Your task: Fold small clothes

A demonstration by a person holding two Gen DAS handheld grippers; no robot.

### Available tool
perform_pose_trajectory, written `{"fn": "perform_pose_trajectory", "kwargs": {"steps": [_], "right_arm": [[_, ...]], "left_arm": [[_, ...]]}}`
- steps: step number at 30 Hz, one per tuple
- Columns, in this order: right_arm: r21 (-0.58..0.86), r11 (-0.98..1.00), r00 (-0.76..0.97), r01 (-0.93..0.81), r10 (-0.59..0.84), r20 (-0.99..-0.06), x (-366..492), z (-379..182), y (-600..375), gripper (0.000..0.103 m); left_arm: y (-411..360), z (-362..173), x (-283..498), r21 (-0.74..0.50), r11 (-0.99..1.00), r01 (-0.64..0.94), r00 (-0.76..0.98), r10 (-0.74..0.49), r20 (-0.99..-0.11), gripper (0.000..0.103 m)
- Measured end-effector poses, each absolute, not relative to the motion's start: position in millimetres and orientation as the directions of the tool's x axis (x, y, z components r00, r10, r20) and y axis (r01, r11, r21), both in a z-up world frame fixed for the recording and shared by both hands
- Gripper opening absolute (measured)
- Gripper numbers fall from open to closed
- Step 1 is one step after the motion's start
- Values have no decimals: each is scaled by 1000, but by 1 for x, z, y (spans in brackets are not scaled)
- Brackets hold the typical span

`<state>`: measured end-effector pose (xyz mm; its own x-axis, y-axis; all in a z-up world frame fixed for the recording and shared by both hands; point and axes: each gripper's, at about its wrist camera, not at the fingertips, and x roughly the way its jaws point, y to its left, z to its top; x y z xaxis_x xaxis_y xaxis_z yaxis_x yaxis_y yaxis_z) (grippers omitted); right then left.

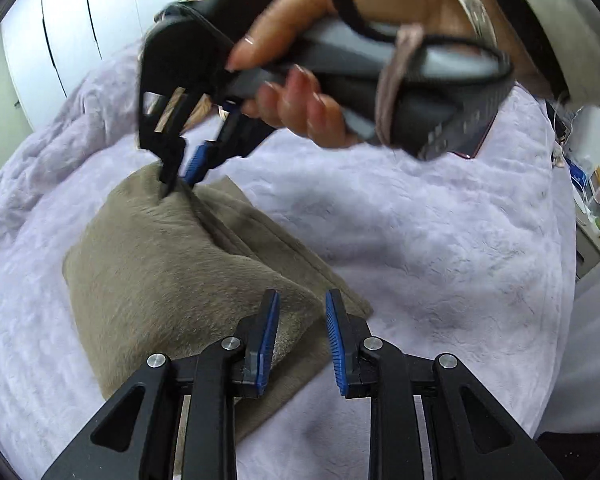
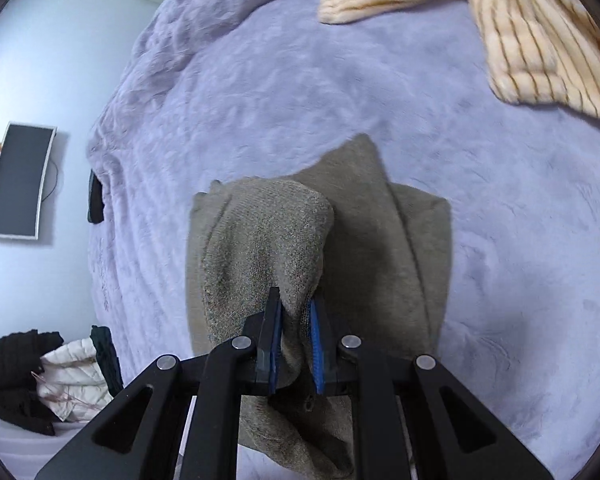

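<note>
A taupe fleece garment lies partly folded on the lavender blanket. In the left wrist view my right gripper, held by a hand, pinches the garment's far corner and lifts it into a peak. The right wrist view shows the same fabric bunched between the blue pads of my right gripper, the rest draping down to the bed. My left gripper hovers over the garment's near edge, a gap between its pads and nothing pinched.
A cream striped garment lies at the far end of the blanket. A dark screen hangs on the wall; a pile of black and white clothes sits beside the bed. White wardrobe doors, cluttered shelf.
</note>
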<state>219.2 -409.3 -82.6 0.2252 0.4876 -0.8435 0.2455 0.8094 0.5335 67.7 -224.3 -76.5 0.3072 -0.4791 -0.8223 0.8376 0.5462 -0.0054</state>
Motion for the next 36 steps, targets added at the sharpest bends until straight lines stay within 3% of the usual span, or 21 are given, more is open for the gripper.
{"fn": "perform_pose_trajectory", "kwargs": {"steps": [6,12,17,21,23,24,25,27,32,36], "right_arm": [[524,793,223,311,475,-852,208,-130,-432,14],[490,838,240,240,438,-867,213,-106,-423,14],[361,915,236,183,315,-919,217,-88,-426,13],[494,845,264,205,438,-859,196,-83,-443,15],[518,837,261,175,468,-844,175,-76,-442,23],[522,838,260,161,474,-841,166,-72,-441,35],[533,833,261,147,488,-833,154,-70,-439,55],[568,810,262,150,521,-812,131,-72,-438,67],[623,756,216,200,586,-781,89,-102,-432,64],[646,733,198,214,615,-763,94,-120,-417,22]], "left_arm": [[-211,-90,70,-14,634,773,292,-376,-880,26],[-180,-80,84,-16,736,676,347,-338,-875,26],[-144,-69,122,-71,856,513,395,-309,-865,27],[-126,-88,157,-122,906,404,338,-272,-901,27],[-116,-95,170,-148,921,360,320,-271,-908,27],[-111,-96,175,-167,926,338,315,-278,-907,27],[-106,-97,178,-182,930,320,311,-284,-907,27],[-96,-100,187,-214,934,287,299,-299,-906,27],[-90,-119,212,-261,931,255,232,-321,-918,27],[-100,-123,210,-229,928,292,233,-302,-925,27]]}}
